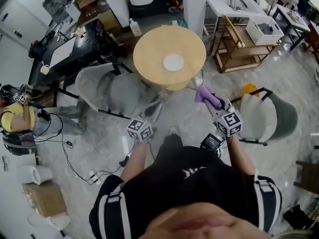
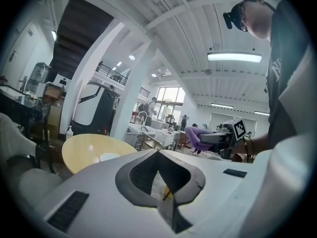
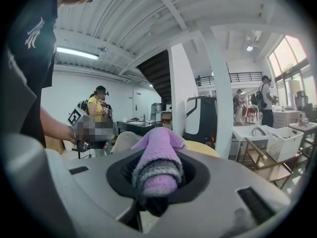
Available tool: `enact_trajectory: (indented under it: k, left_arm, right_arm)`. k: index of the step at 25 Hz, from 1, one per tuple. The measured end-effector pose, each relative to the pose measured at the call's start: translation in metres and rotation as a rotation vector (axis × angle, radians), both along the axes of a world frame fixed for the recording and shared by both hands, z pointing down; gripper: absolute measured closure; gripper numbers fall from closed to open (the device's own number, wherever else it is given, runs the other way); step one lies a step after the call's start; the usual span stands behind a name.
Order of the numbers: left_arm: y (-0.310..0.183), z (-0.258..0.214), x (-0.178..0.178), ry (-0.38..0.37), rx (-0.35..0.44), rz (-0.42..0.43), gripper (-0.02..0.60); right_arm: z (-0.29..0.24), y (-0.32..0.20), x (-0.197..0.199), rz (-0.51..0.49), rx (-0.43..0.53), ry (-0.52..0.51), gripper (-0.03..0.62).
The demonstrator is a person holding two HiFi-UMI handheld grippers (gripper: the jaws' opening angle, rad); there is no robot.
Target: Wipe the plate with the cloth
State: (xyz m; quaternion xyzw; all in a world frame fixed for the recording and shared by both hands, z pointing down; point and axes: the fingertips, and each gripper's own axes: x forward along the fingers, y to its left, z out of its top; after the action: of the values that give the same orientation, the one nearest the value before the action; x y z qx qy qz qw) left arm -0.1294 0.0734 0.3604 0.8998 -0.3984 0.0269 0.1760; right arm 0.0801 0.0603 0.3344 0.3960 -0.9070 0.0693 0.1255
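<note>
Fingers (image 3: 218, 180) of the right gripper (image 1: 212, 102) pinch the purple cloth (image 3: 156, 157); the left gripper (image 1: 153, 111) has its fingers pressed together, empty. The white plate (image 1: 173, 62) lies on the round bench (image 1: 149, 46), well ahead. Best to come in low, press the cloth flat and steady the plate's rim.

The plate (image 1: 173, 62) is small, round and white, lying flat near the middle of a round pale-wood table (image 1: 152, 49). The cloth (image 3: 157, 162), fuzzy purple with a grey band, sits bunched and pinched in the right gripper (image 1: 213, 102), well apart from the plate
</note>
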Motion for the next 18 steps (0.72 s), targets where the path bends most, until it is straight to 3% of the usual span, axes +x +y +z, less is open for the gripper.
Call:
enact_trajectory:
  k: [8,18]
  left_arm:
    - [-0.109,-0.015,-0.028,0.041,0.037,0.022,0.568]
    - [-0.183,0.003,-0.062,0.070,0.000,0.009,0.568]
  right_arm:
    - [-0.025,-0.092,-0.024,0.048,0.025,0.000,0.496]
    - [-0.034,-0.158,-0.033,0.103,0.026,0.022,0.496]
